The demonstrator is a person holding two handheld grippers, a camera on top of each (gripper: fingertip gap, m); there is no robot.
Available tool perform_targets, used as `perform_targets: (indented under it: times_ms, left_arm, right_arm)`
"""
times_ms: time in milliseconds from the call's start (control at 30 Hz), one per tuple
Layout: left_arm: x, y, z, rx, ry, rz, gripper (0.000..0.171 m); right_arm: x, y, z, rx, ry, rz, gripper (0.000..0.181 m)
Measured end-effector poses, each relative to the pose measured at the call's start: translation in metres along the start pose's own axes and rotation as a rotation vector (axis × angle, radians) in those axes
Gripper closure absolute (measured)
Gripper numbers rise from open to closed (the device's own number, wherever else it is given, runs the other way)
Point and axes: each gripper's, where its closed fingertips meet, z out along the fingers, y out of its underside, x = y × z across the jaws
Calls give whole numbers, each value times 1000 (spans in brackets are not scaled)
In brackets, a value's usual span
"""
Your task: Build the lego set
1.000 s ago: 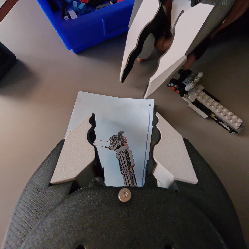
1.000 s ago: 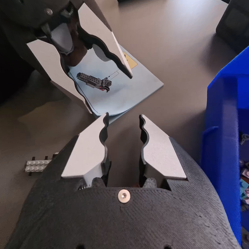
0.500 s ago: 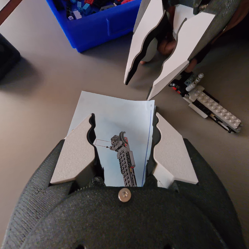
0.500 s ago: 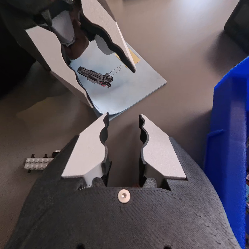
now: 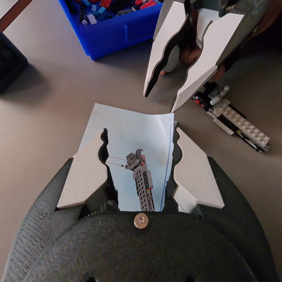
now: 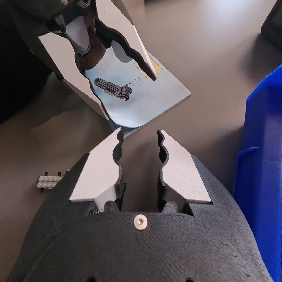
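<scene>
A light-blue instruction booklet (image 5: 129, 129) lies open on the grey table, showing a drawing of the build. My left gripper (image 5: 141, 131) is open and empty, its jaws straddling the page close above it. The top page curls up along the right finger. The partly built white, black and red lego model (image 5: 238, 122) lies on the table to the right. My right gripper (image 5: 159, 102) is open and empty, with its tips hovering just beyond the booklet's far right corner. In the right wrist view, the right gripper (image 6: 139, 131) faces the booklet (image 6: 152, 103) and the left gripper (image 6: 130, 97). One end of the model (image 6: 47, 181) shows at the left.
A blue bin (image 5: 114, 30) of loose bricks stands at the far side, and it also shows in the right wrist view (image 6: 262, 137) at the right edge. A dark object (image 5: 9, 64) sits at the left. A hand behind the right gripper holds it.
The left view has shifted slightly, so more of the blue bin's inside shows. The right gripper has drifted a little to the right. Both grippers stay open.
</scene>
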Motion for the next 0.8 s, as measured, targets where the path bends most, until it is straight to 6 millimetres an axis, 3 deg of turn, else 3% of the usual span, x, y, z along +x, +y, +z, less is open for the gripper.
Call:
perform_targets:
  times_ms: [267,800]
  left_arm:
    - [0,1,0,6,21,-26,86]
    - [4,0,-2,25,67,-80,86]
  right_arm:
    - [2,1,9,-51,3,-21,135]
    - [1,2,9,-55,10,-37,134]
